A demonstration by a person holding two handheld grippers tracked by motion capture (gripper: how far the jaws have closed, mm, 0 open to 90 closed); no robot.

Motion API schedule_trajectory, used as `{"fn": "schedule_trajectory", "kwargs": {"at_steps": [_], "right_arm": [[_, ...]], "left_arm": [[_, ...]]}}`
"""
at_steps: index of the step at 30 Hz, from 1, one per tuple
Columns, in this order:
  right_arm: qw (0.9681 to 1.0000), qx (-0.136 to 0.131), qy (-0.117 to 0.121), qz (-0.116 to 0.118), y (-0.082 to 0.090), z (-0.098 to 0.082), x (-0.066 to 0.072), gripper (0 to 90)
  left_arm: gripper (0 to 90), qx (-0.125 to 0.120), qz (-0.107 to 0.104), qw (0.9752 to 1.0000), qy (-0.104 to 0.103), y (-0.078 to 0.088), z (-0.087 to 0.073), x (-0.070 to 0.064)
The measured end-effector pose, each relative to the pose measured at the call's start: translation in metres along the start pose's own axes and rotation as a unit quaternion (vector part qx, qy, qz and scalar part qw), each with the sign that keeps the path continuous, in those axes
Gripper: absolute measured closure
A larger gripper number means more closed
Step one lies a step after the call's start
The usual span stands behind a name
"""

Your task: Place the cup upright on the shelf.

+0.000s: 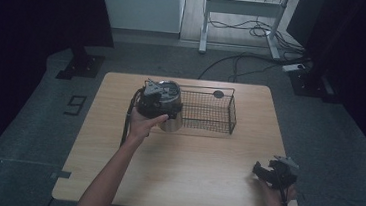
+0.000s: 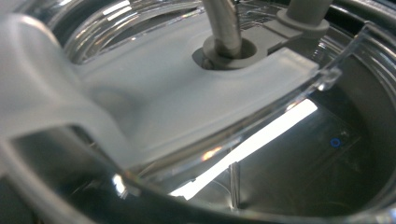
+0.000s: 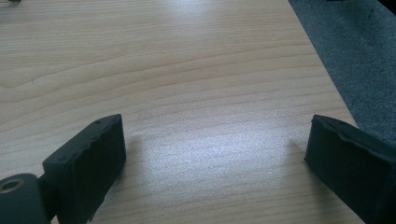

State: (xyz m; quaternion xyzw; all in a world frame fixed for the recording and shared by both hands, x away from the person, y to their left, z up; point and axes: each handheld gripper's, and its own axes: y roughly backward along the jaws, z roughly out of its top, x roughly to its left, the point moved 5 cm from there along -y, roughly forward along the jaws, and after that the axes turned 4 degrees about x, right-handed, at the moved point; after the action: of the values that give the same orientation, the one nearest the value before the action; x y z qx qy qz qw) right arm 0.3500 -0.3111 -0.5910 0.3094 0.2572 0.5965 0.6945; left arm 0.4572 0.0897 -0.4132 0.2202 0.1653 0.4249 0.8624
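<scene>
- The left tool (image 1: 157,100) is sitting on top of a steel pot with a glass lid (image 1: 170,116), at the left end of the wire basket (image 1: 232,115) on the far half of the counter (image 1: 180,168); the pot appears to be standing just outside or against the basket's near-left corner, and I cannot tell which.
- In the left gripper view the camera is pressing close to the clear lid (image 2: 299,140), with its pale plastic handle (image 2: 154,93) and metal post (image 2: 224,28) right in front; the jaws themselves are out of frame, so I cannot tell whether this tool is spread or pinching the handle.
- Judging from this, the step in hand is gripping the lid handle to lift the lid or the pot. Doing it well means centring the jaws across the handle bar, closing firmly, and lifting straight up so the glass is not scraping the rim.
- Glass and polished steel are likely slippery, so a slow, level lift is the safer choice.
- The right tool (image 1: 271,171) is resting near the counter's near-right corner, jaws spread wide over bare wood with nothing between them.
- It could be steadying the pot body if the lid is sticking.
</scene>
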Motion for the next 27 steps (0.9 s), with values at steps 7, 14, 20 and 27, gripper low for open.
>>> {"fn": "schedule_trajectory", "kwargs": {"at_steps": [7,14,20,27], "right_arm": [[1.0,0.0,-0.002,-0.001,0.0,0.0,0.0,5.7],[1.0,-0.001,-0.002,-0.002,0.001,0.0,0.0,6.1],[1.0,0.0,-0.002,-0.002,0.001,0.0,0.0,6.1],[1.0,-0.001,-0.002,-0.002,0.001,0.0,0.0,6.1]], "left_arm": [[3.9,0.001,-0.002,1.0,0.005,-0.007,0.002,0.002],[3.9,-0.001,0.0,1.0,0.009,-0.011,0.009,0.007],[3.9,-0.002,0.004,0.9999,0.012,-0.014,0.016,0.011],[3.9,-0.002,0.01,0.9999,0.01,-0.016,0.026,0.014]]}}
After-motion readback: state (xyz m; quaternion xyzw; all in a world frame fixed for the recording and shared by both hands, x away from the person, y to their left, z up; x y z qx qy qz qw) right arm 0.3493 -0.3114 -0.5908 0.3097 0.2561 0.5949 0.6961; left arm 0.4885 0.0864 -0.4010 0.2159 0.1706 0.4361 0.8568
